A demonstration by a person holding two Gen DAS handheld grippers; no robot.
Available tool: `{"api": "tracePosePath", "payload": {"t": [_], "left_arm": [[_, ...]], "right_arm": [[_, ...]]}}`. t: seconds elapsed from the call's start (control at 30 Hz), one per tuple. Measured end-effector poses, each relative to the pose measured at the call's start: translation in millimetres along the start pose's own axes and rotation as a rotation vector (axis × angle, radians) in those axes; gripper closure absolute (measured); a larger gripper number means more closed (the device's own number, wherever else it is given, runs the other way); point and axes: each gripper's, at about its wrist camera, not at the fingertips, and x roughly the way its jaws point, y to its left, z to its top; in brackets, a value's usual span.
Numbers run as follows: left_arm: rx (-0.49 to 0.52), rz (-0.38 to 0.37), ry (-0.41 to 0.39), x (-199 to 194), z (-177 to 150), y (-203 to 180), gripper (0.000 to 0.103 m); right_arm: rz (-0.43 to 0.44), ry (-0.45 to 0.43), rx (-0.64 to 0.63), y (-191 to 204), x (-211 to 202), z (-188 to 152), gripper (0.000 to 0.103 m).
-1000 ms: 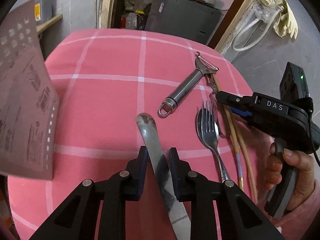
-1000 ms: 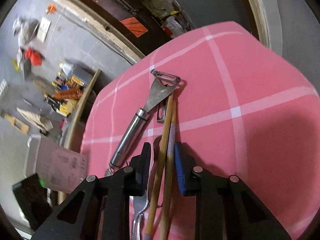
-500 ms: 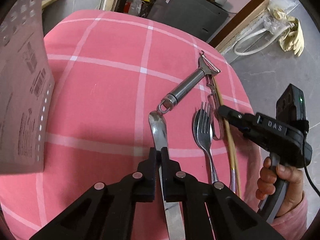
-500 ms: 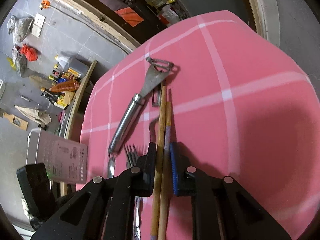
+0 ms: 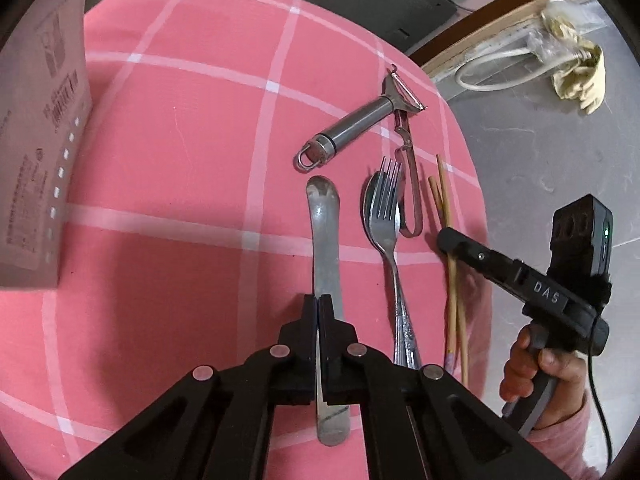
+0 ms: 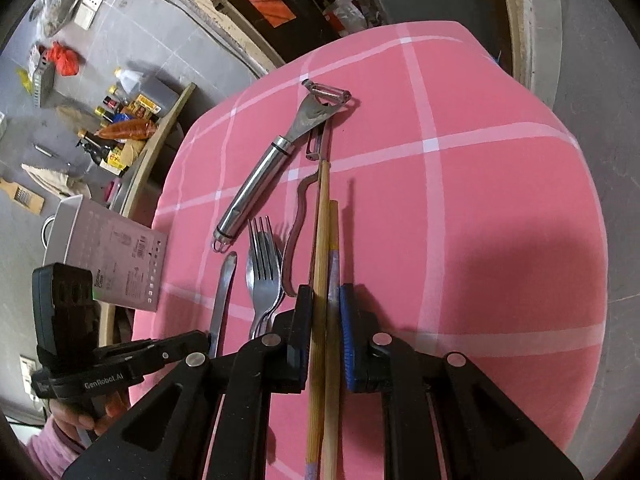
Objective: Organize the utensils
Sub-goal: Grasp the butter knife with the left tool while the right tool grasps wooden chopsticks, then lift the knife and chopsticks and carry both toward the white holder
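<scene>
**Both grippers closed on cutlery, pink checked cloth**

On the pink checked cloth [image 5: 168,152], the utensils lie in a rough row, described here relative to the fork [image 5: 386,216]. The fork rests on top of a spoon [image 5: 370,208], tines pointing away from the camera. Just left of the fork lies the table knife [image 5: 325,232]; the left gripper [image 5: 318,304] has its jaws pressed together on the knife's blade, near mid-length. Beyond the fork, angled away, sits the steel peeler [image 5: 360,124], its hanging ring near the knife tip. Immediately right of the fork lies a thin reddish peeler [image 5: 414,200], and right of that the pair of wooden chopsticks [image 6: 324,280]. The right gripper [image 6: 325,300], held in a hand [image 5: 536,364], stands narrow with both chopsticks clamped between its pads. A printed cardboard box [image 5: 36,140] stands well left of the fork, at the cloth's edge.
</scene>
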Motion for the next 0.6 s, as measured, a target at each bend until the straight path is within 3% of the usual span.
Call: {"api": "tracePosePath", "payload": {"t": [0.1, 0.23, 0.43, 0.53, 0.6], "left_arm": [[0.013, -0.003, 0.011, 3, 2, -6, 0.095], [0.039, 0.0, 0.02, 11, 9, -18, 0.076], [0.195, 0.145, 0.022, 21, 16, -48, 0.077], [0.291, 0.263, 0.031, 29, 15, -66, 0.085], [0.31, 0.291, 0.032, 31, 15, -72, 0.086]], "right_arm": [[0.007, 0.009, -0.002, -4, -2, 0, 0.091], [0.009, 0.021, -0.008, -4, -1, 2, 0.091], [-0.037, 0.044, -0.059, 6, 5, 8, 0.09], [-0.066, 0.063, -0.075, 12, 11, 11, 0.09], [-0.091, 0.077, -0.087, 15, 15, 15, 0.089]]}}
